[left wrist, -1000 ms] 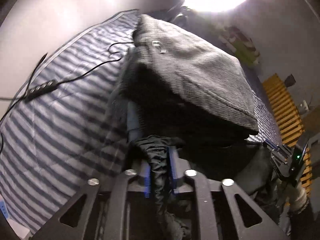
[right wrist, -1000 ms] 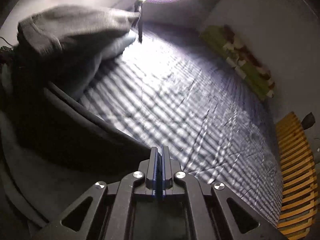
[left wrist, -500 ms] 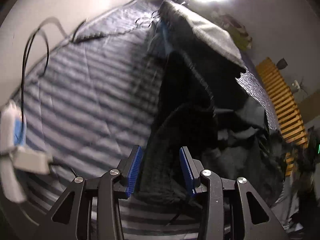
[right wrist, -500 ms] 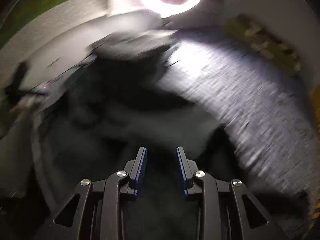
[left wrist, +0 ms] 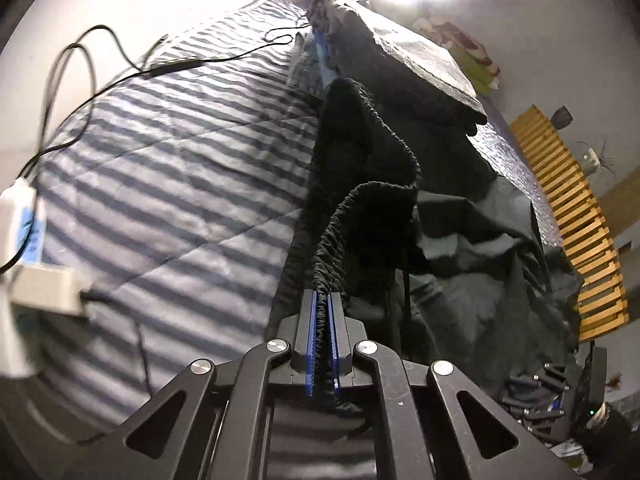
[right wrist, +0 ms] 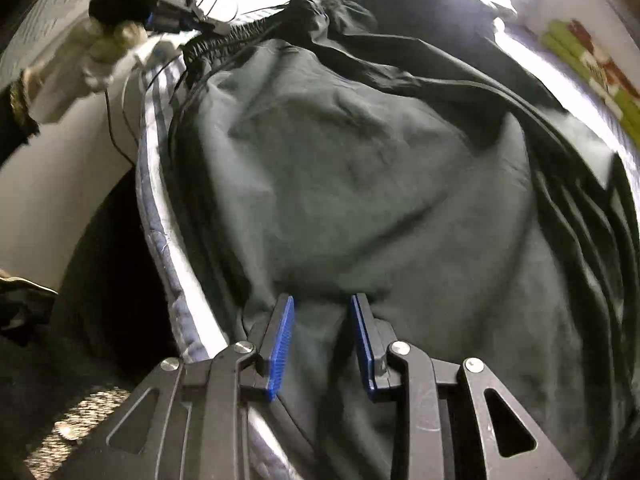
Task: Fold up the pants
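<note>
Left gripper: clamped on the waistband.
Right gripper: jaws apart over the pants, holding nothing.
Advice: pinch the cloth at 12 o'clock, then pull both grips level.

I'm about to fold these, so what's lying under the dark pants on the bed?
The pants lie on a striped blue-and-white bedspread, which shows beside them and at the bed's edge. Anything directly beneath the fabric is covered and cannot be seen.
</note>
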The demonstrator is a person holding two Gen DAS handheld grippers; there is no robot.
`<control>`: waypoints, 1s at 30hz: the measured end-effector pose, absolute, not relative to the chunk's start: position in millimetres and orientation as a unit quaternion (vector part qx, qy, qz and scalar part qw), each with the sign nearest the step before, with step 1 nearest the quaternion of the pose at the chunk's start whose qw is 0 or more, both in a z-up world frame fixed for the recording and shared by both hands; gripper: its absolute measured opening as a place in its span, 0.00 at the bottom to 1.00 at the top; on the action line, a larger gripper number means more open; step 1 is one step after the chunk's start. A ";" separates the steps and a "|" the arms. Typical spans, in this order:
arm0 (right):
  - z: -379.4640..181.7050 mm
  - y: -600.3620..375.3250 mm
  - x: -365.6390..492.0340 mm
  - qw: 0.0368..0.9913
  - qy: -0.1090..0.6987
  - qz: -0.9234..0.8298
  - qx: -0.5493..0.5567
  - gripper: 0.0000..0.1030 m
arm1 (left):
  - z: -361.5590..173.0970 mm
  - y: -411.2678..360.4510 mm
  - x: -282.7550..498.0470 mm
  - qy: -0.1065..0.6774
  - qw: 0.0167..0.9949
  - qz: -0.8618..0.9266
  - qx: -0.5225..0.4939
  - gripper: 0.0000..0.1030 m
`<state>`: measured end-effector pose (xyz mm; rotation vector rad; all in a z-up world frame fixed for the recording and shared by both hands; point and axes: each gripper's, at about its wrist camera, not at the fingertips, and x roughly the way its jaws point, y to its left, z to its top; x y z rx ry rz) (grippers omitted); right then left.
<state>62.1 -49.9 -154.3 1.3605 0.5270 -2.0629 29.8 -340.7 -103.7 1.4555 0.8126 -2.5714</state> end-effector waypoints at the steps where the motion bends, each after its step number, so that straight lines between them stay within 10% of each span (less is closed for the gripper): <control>1: -153.8 -54.2 62.6 0.302 0.207 -0.777 0.512 0.19 | -100.8 -340.3 35.6 0.266 0.036 -0.840 0.471 0.05; 3: -150.1 -56.4 61.4 0.304 0.219 -0.774 0.511 0.01 | -97.5 -341.1 47.9 0.276 0.034 -0.839 0.467 0.04; 15: -156.8 -38.1 80.0 0.300 0.269 -0.754 0.519 0.00 | -127.8 -359.8 88.1 0.340 0.092 -0.808 0.473 0.14; 18: -147.6 -35.2 80.2 0.306 0.265 -0.757 0.512 0.00 | -122.2 -365.4 93.9 0.367 0.083 -0.806 0.457 0.53; 20: -134.3 -27.1 78.1 0.309 0.234 -0.771 0.505 0.04 | -121.1 -362.8 93.9 0.361 0.084 -0.809 0.456 0.60; 24: -126.1 -18.1 81.0 0.311 0.208 -0.784 0.496 0.42 | -138.1 -351.2 85.7 0.368 0.070 -0.791 0.484 0.59; 30: -154.6 -36.4 89.4 0.309 0.254 -0.776 0.487 0.43 | -144.8 -339.7 79.8 0.357 0.117 -0.788 0.488 0.25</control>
